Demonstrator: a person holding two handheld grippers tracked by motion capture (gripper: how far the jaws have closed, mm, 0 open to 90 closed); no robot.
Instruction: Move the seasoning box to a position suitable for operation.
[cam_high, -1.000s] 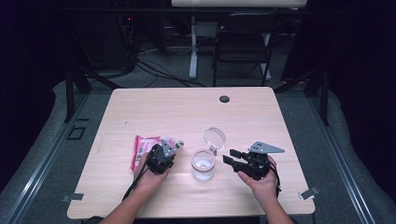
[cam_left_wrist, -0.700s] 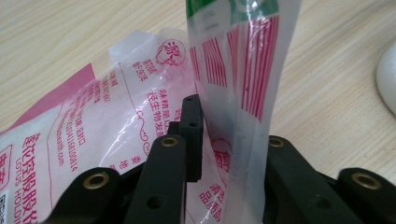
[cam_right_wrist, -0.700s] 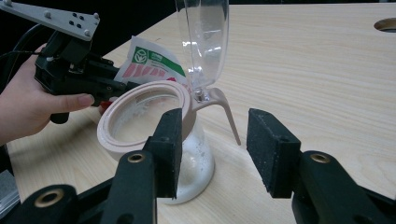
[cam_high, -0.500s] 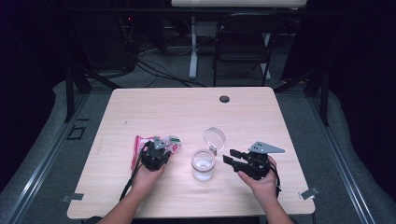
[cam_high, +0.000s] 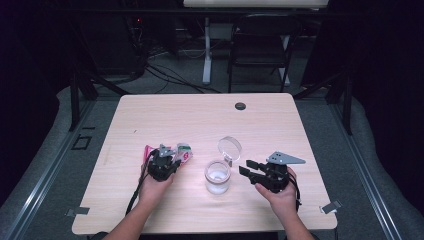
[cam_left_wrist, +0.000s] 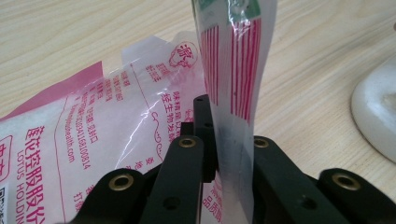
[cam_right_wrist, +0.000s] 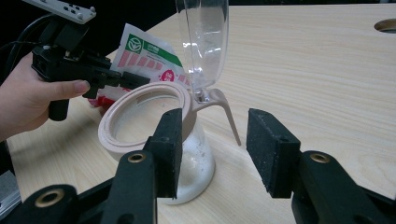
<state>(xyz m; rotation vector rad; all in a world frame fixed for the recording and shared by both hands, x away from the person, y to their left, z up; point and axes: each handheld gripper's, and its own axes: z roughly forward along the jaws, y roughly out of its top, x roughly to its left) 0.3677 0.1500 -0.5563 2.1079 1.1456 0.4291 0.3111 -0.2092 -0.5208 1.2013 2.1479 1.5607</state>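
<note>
Since the earlier frame, the left gripper (cam_high: 165, 162) has been drawn slightly nearer the person, its jaws clamped on the pink-and-white sachet (cam_left_wrist: 233, 84). The sachet is held just left of the jar (cam_high: 218, 176), whose lid (cam_high: 229, 148) is flipped up. The right gripper (cam_high: 251, 171) is held wide beside the jar on the worktop (cam_high: 200, 115).

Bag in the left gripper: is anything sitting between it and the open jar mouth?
Nothing visible. The left gripper is shut on the bag, and bare table lies between it and the jar. The jar's lid is flipped up on the far side, with the mouth open. The right gripper waits open beside the jar.
</note>
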